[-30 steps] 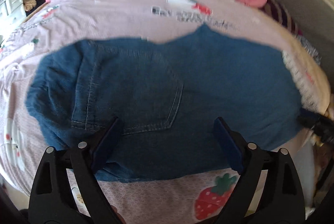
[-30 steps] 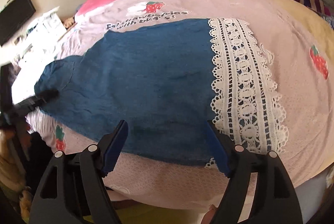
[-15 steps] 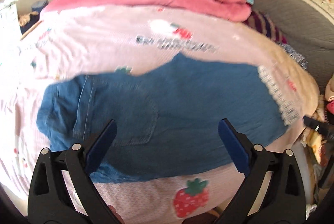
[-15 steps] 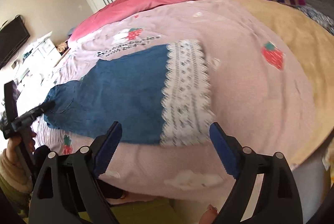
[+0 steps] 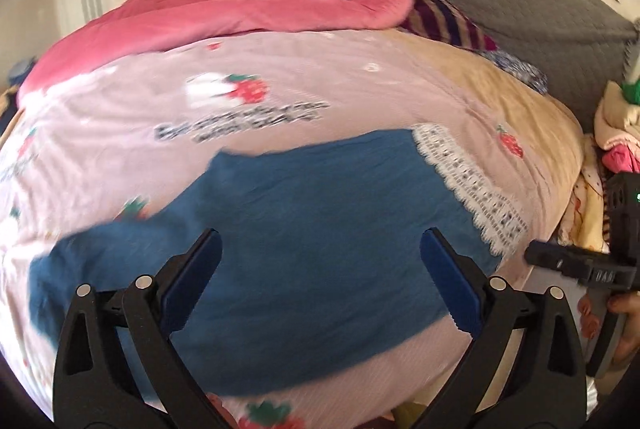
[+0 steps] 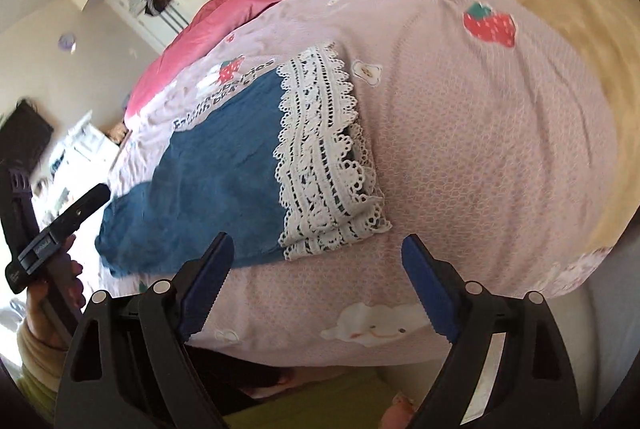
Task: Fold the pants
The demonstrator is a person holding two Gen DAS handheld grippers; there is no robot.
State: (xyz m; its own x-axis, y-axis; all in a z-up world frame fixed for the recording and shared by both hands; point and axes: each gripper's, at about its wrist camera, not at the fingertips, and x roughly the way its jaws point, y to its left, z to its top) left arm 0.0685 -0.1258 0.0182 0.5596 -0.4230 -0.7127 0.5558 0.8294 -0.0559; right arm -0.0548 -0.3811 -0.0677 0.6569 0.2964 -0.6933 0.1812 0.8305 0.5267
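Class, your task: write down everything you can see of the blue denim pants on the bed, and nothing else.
The blue denim pants look like soft, slightly wrinkled denim. They lie flat on the pink strawberry-print bedspread, folded lengthwise so the legs are stacked. A wide white lace trim in openwork bands with scalloped edges finishes the leg ends, in layers. The other end, toward the left gripper, is blurred. Nothing but the bedspread touches them; both grippers are off the cloth.
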